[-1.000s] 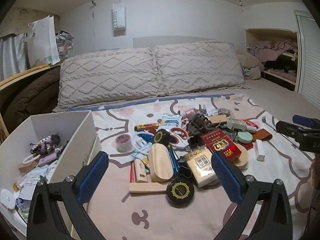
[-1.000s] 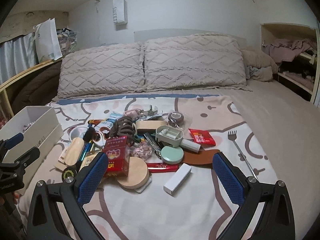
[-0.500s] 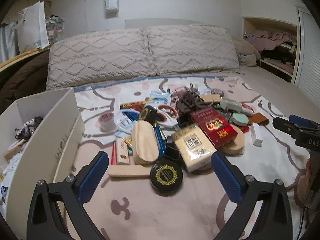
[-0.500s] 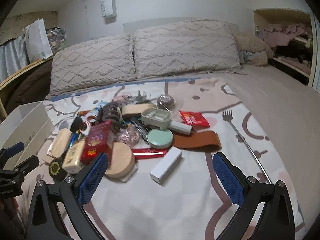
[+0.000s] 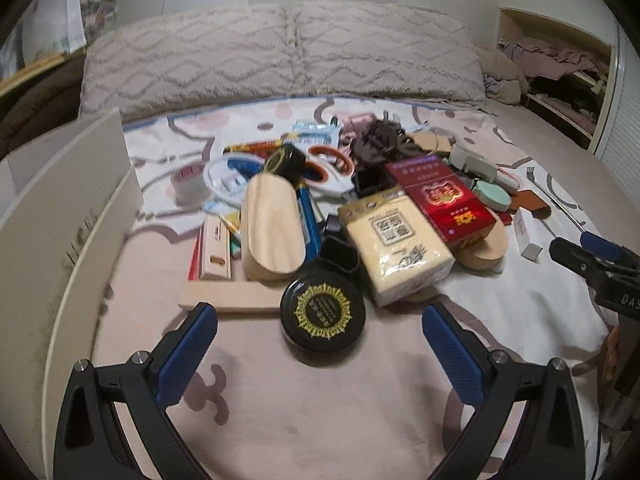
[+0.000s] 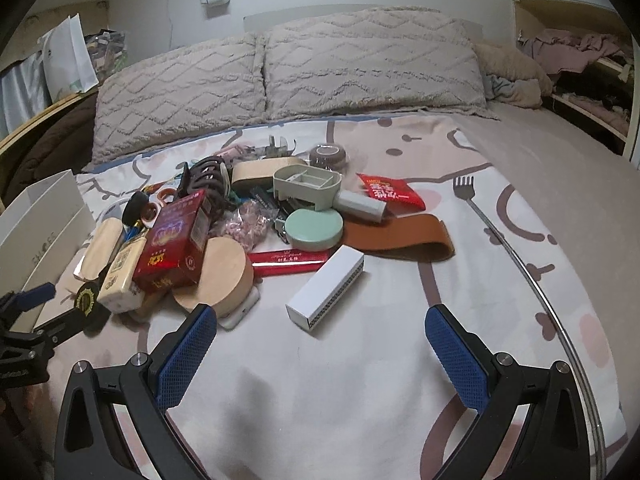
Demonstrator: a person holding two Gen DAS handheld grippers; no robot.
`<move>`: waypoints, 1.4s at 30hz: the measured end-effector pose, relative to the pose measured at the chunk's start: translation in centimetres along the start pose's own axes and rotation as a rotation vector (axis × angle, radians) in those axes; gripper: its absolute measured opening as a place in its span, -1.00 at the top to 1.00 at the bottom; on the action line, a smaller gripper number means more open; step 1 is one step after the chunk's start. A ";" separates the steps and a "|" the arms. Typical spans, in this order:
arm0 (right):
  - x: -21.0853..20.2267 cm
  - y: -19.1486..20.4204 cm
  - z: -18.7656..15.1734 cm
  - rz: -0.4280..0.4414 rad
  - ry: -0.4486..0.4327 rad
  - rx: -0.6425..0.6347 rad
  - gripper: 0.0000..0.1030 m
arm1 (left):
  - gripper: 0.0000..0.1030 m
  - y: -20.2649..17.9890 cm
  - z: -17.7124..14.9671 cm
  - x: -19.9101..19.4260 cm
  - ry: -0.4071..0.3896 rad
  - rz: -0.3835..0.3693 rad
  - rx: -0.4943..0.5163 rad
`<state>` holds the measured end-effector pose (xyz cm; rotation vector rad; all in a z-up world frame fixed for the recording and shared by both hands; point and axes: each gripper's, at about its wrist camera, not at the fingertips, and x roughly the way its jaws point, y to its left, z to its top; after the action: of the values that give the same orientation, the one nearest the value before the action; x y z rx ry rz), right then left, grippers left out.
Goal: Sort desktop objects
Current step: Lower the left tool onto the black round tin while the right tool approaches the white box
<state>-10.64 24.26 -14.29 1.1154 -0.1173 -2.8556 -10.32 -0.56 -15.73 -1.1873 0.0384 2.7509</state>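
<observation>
A heap of small items lies on the patterned bedspread. In the left wrist view, my left gripper (image 5: 320, 336) is open, its blue pads on either side of a round black tin with a gold emblem (image 5: 322, 312), just short of it. Behind the tin lie a cream packet (image 5: 394, 242), a red box (image 5: 440, 196) and a wooden oval case (image 5: 272, 228). In the right wrist view, my right gripper (image 6: 320, 336) is open and empty, close in front of a white rectangular box (image 6: 326, 288). A round wooden disc (image 6: 218, 274) and a mint round case (image 6: 314, 226) lie beyond.
A white storage box (image 5: 60, 216) stands at the left of the heap. A brown leather strap (image 6: 400, 240), a red snack packet (image 6: 390, 192) and a metal fork-shaped back scratcher (image 6: 500, 240) lie to the right. Two pillows (image 6: 280, 68) sit behind.
Both grippers have moved forward and lower toward the heap. The black tin now sits between the left pads, and the white box is closer to the right gripper. Both stay open.
</observation>
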 end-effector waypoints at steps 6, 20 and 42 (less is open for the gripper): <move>0.8 0.4 -0.1 0.000 0.033 -0.017 -1.00 | -0.95 -0.1 -0.1 0.8 0.029 -0.001 0.000; 2.2 1.5 0.4 0.050 0.042 -0.010 -0.77 | -0.12 -0.2 -0.3 2.3 0.087 -0.025 0.009; 2.7 -0.2 -0.6 0.116 0.064 0.067 0.54 | 0.01 -0.5 -0.5 1.4 0.092 -0.092 0.005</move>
<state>-12.20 24.15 -16.56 1.1702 -0.2660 -2.7297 -10.79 0.03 -17.08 -1.2800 0.0009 2.6150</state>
